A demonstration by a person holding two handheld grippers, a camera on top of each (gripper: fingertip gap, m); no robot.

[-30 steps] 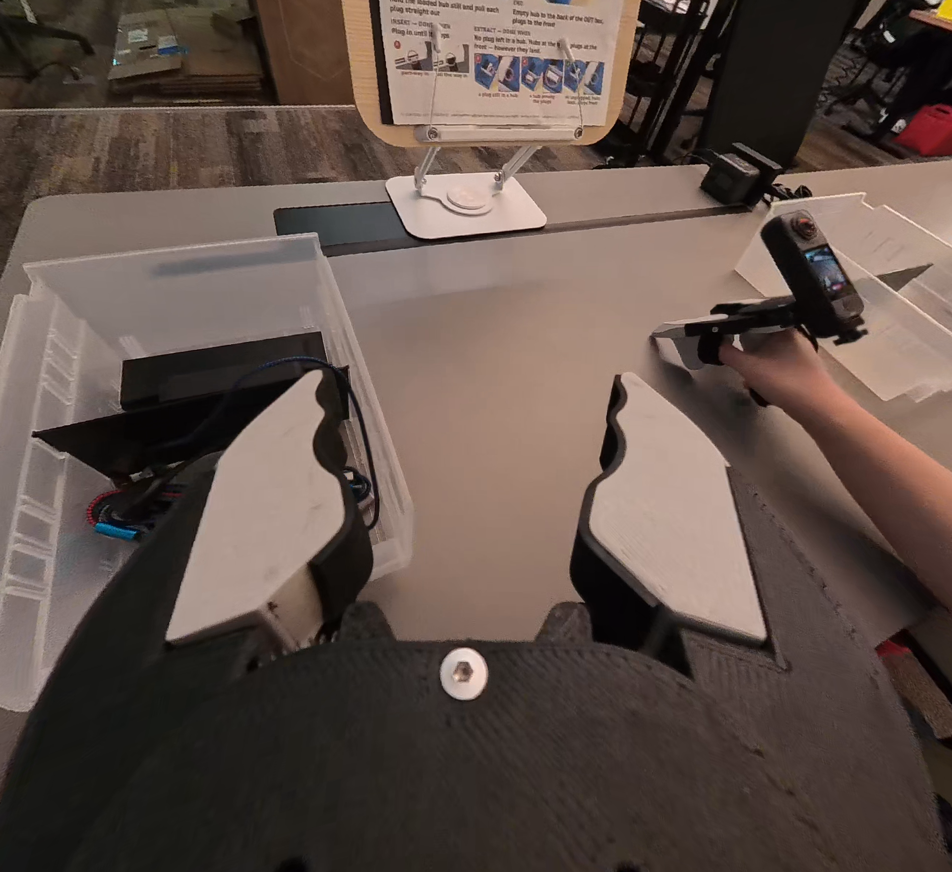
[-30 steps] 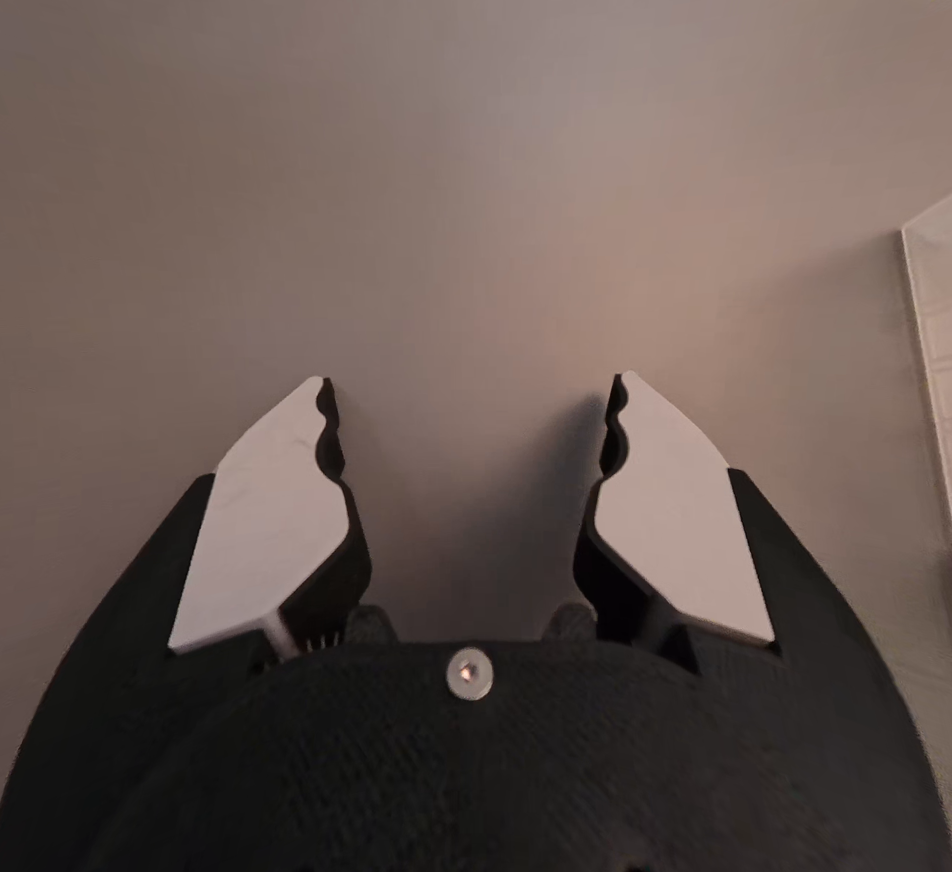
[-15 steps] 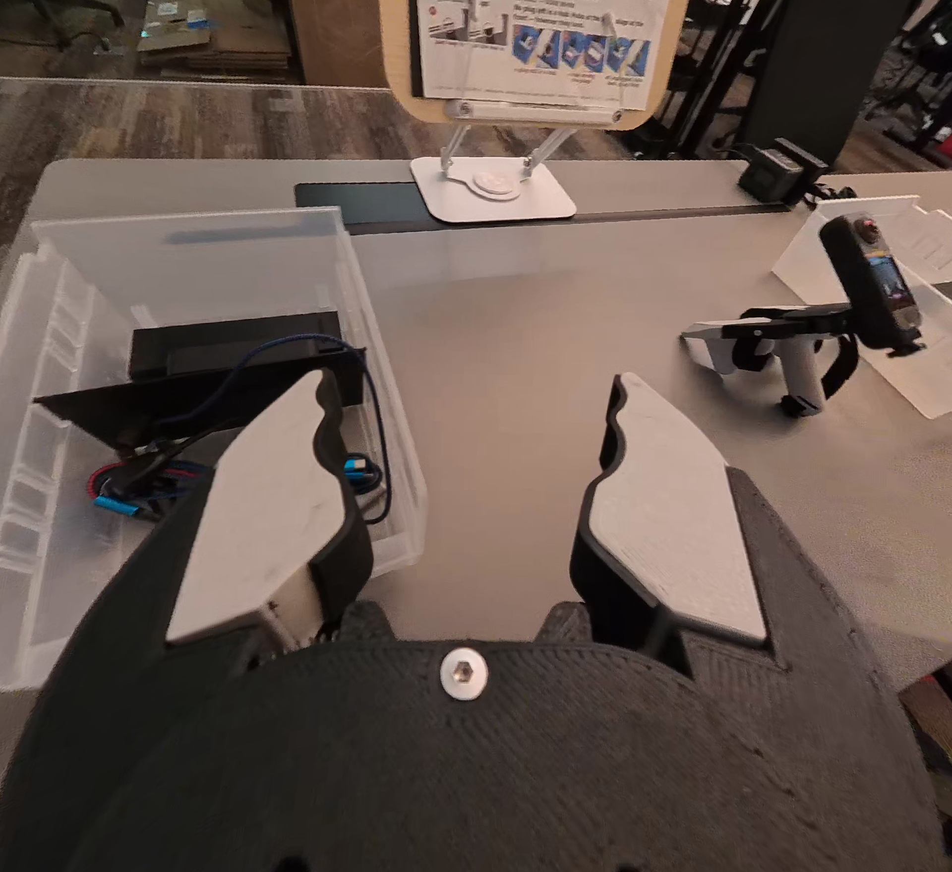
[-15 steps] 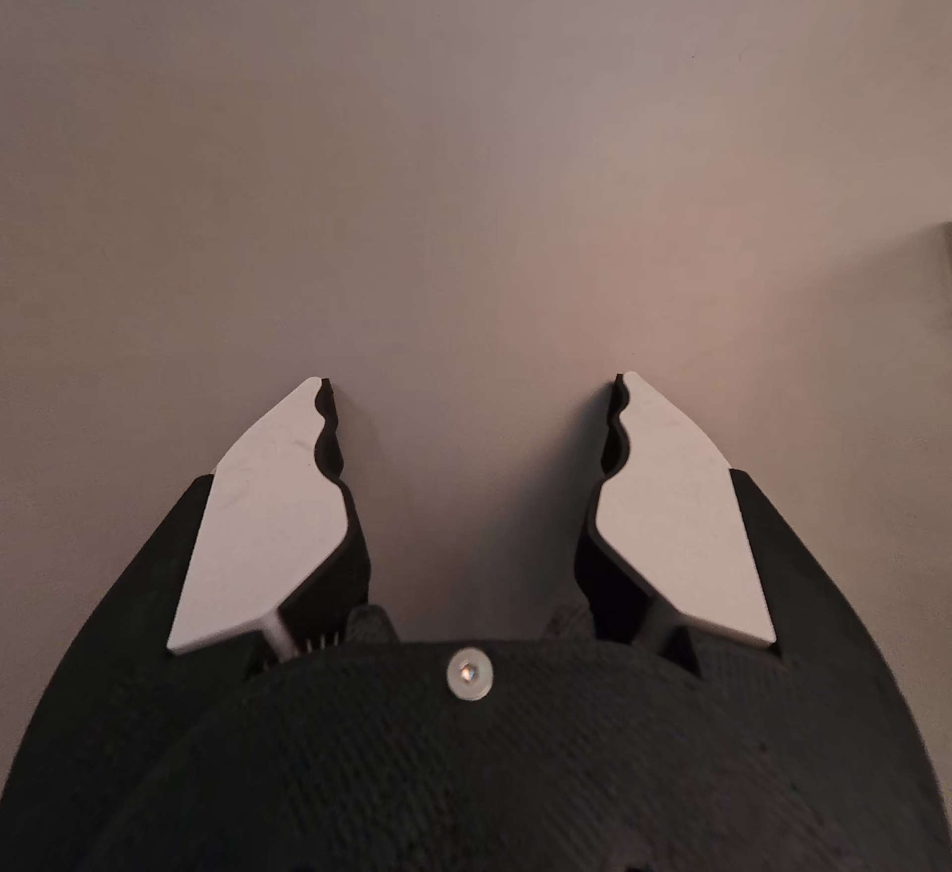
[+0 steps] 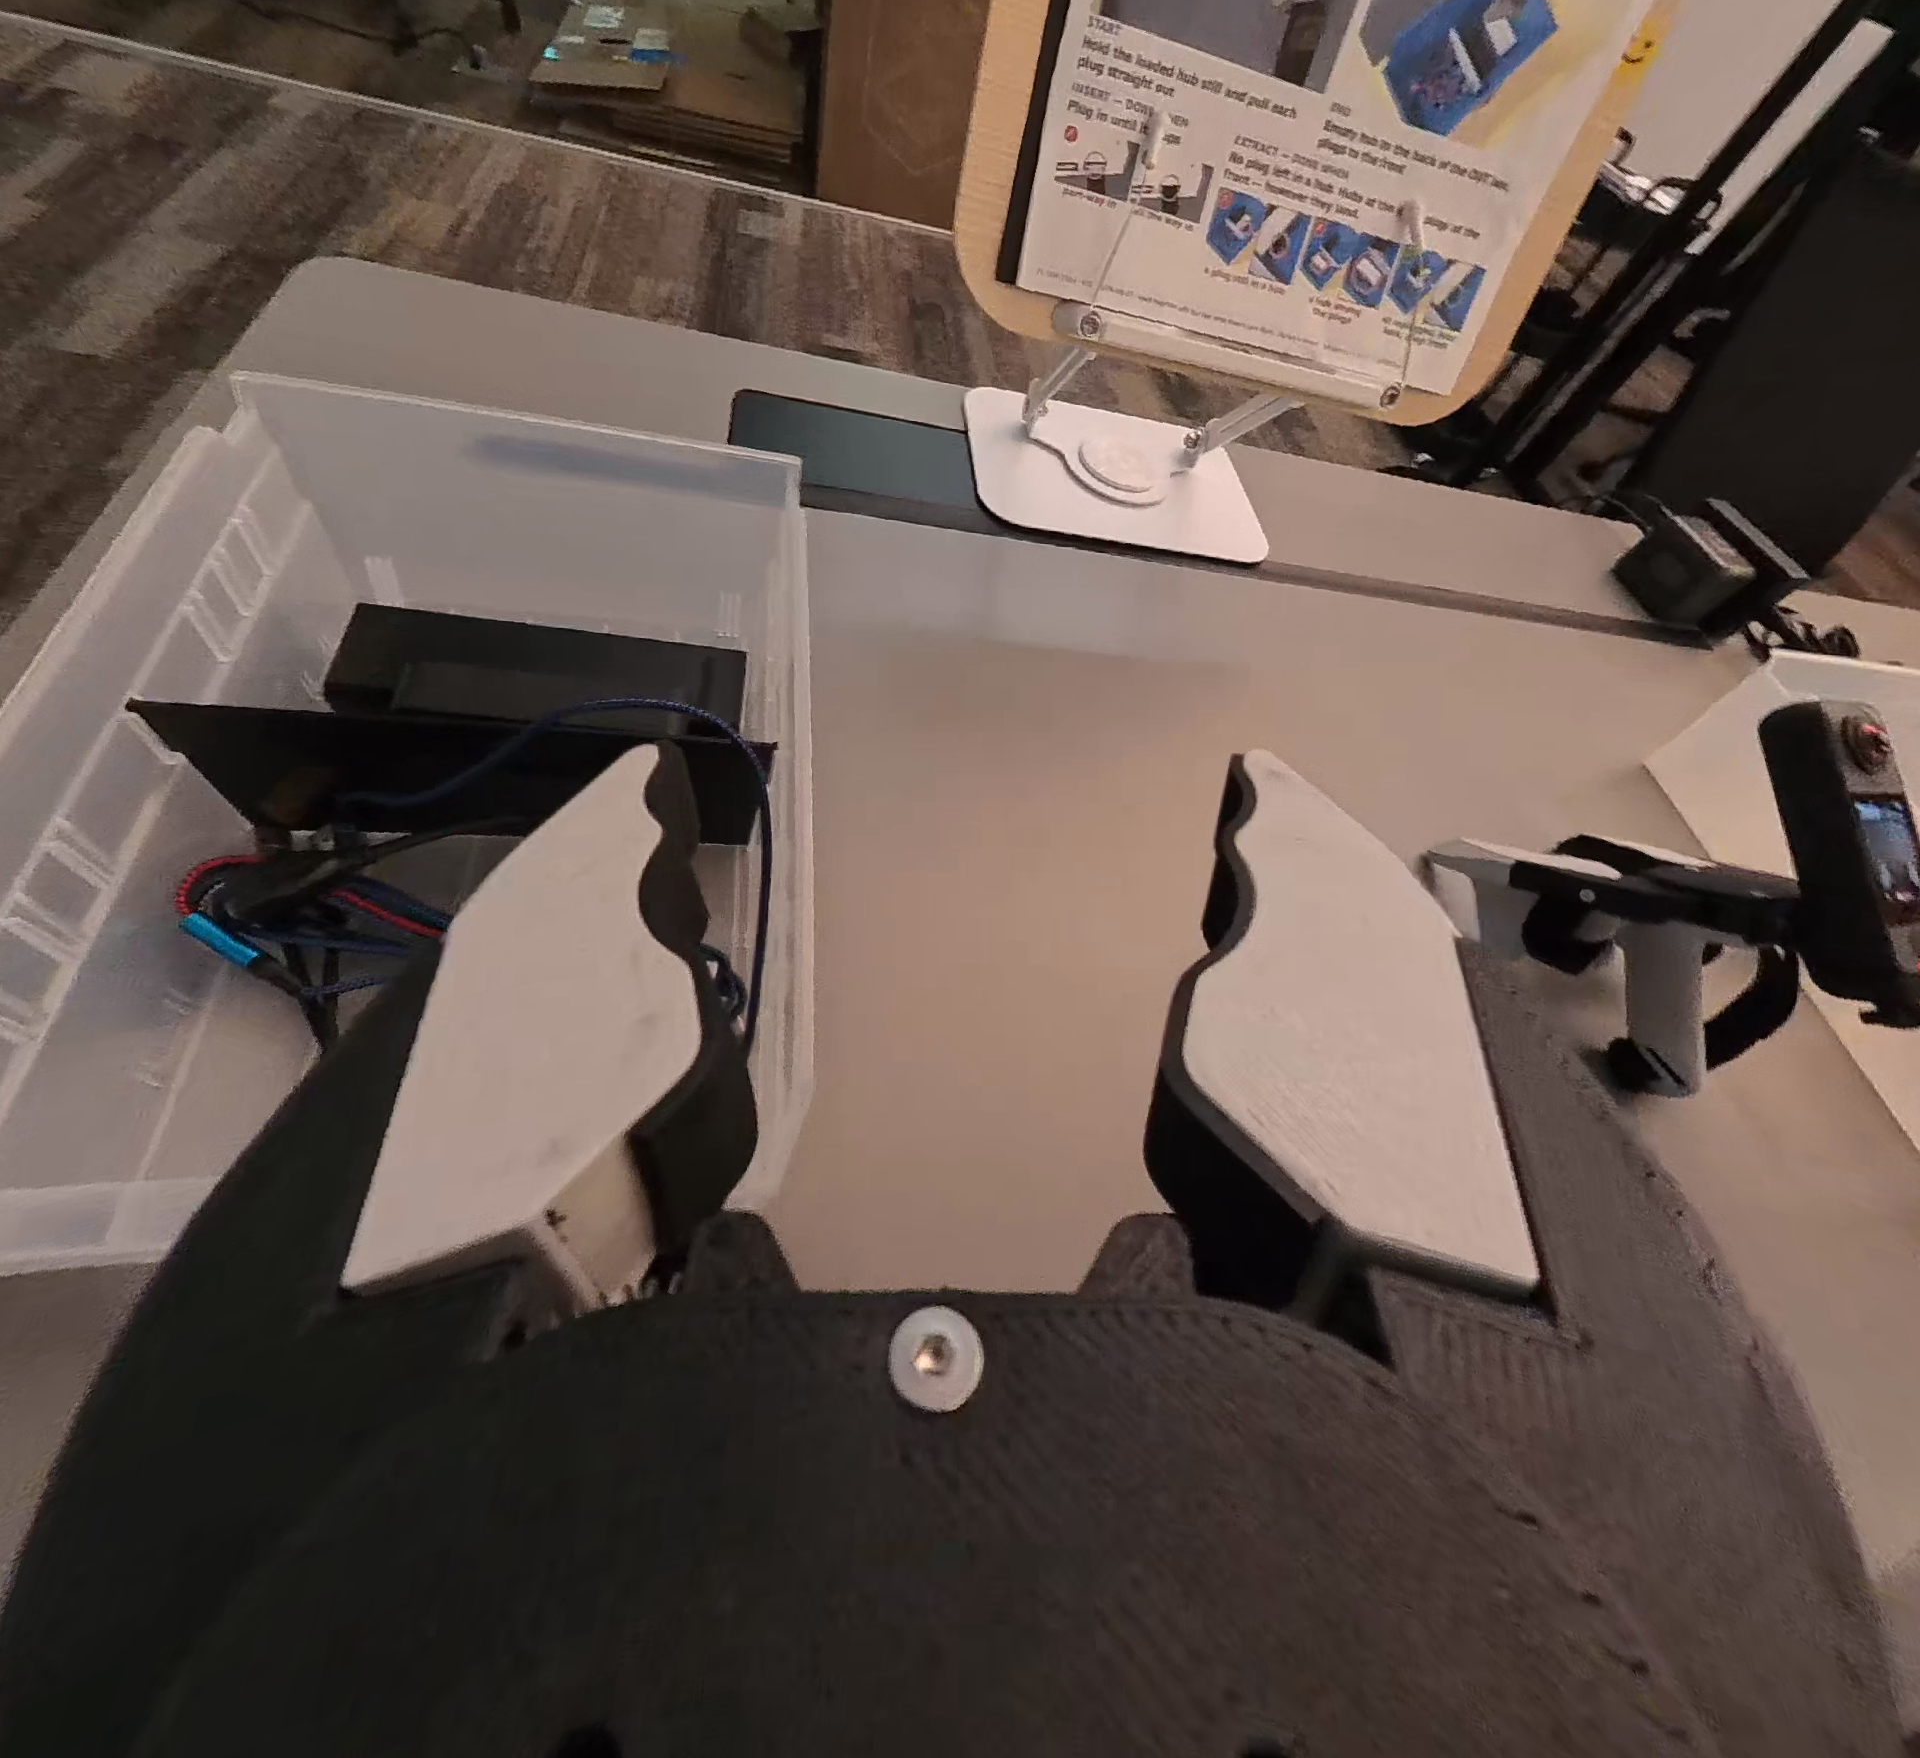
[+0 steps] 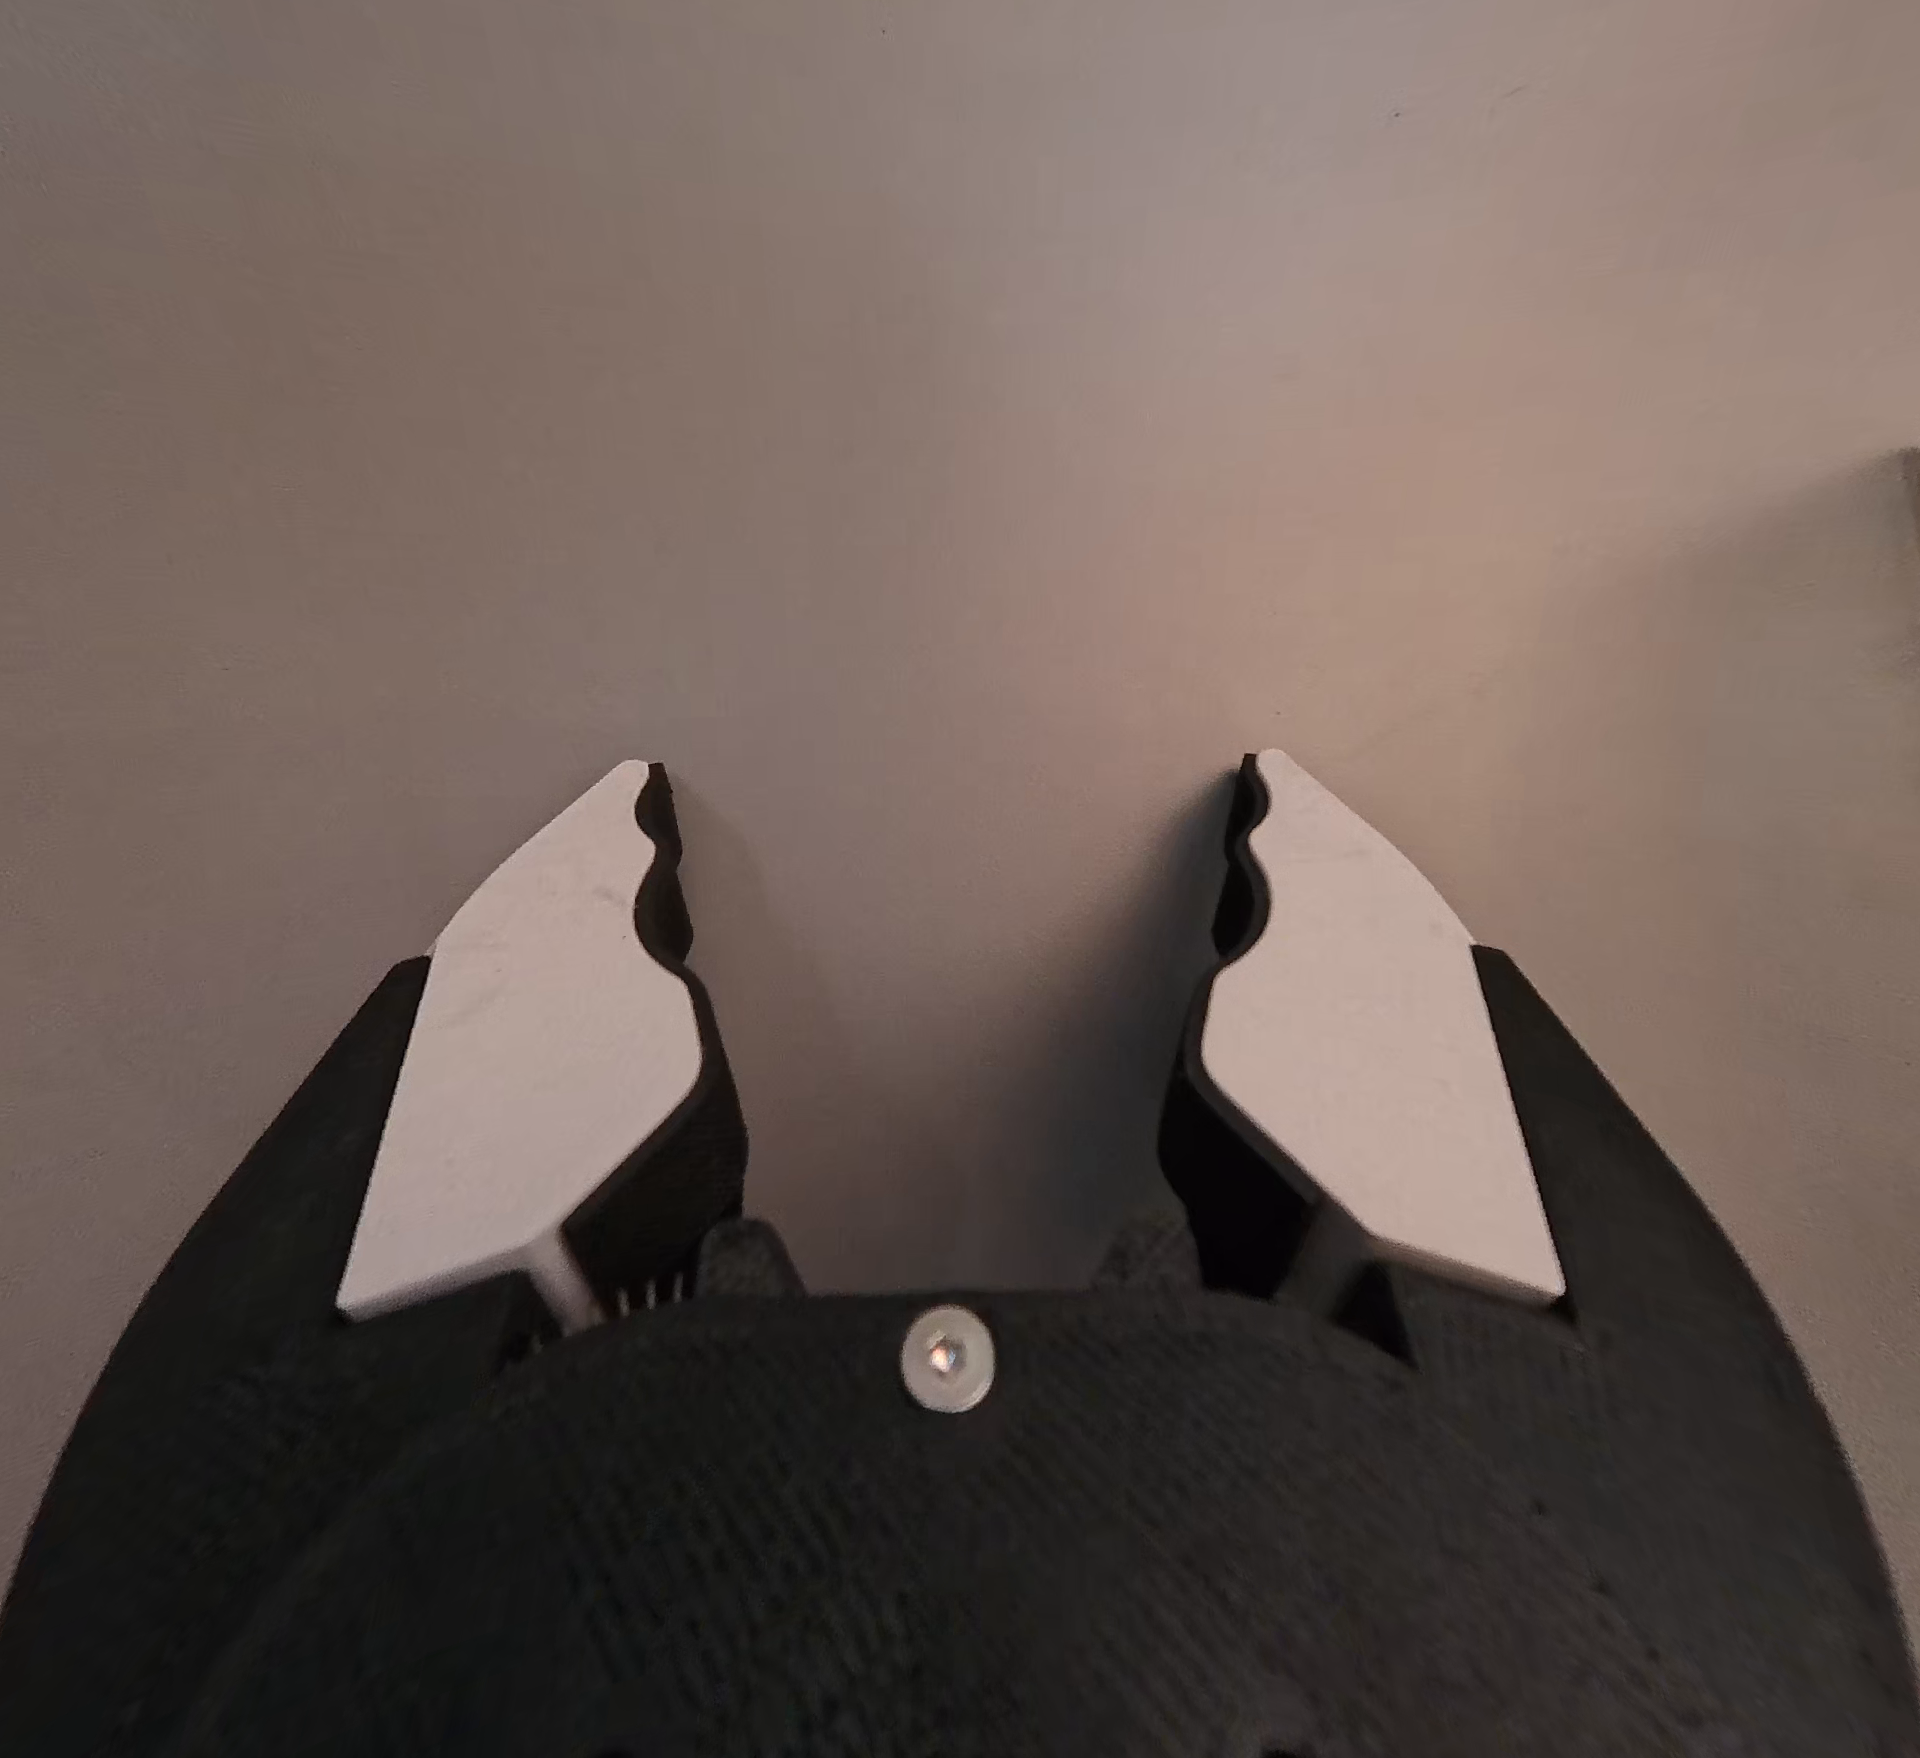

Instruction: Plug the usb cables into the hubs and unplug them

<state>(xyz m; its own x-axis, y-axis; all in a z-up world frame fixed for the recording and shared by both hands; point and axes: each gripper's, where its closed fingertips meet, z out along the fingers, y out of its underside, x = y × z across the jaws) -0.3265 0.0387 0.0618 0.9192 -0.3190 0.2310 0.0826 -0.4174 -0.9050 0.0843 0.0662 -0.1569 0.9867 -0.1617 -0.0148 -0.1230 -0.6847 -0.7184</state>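
Note:
A clear plastic bin [image 5: 468, 503] stands on the table at the left. Inside it lie a black hub [image 5: 540, 659], a slanted black plate [image 5: 416, 763] and a tangle of blue, red and black USB cables [image 5: 312, 908] with a light-blue plug [image 5: 218, 939]. My left gripper [image 5: 951, 773] is open and empty, held above the table just right of the bin; its left finger hides part of the cables. My right gripper [image 6: 951, 773] is open and empty, its tips on bare table. It also shows in the left wrist view [image 5: 1455, 887], resting on the table with no hand on it.
A stand with an instruction sheet [image 5: 1247, 98] is at the table's back edge [image 5: 1455, 581]. A second clear bin [image 5: 1808, 700] is at the far right behind the right gripper's camera [image 5: 1849, 856]. A small black box [image 5: 1683, 576] sits at the back right.
The hand has let go of the right gripper, which now rests still on the table. My left gripper has risen and swung, so the bin and stand look nearer. Both stay open.

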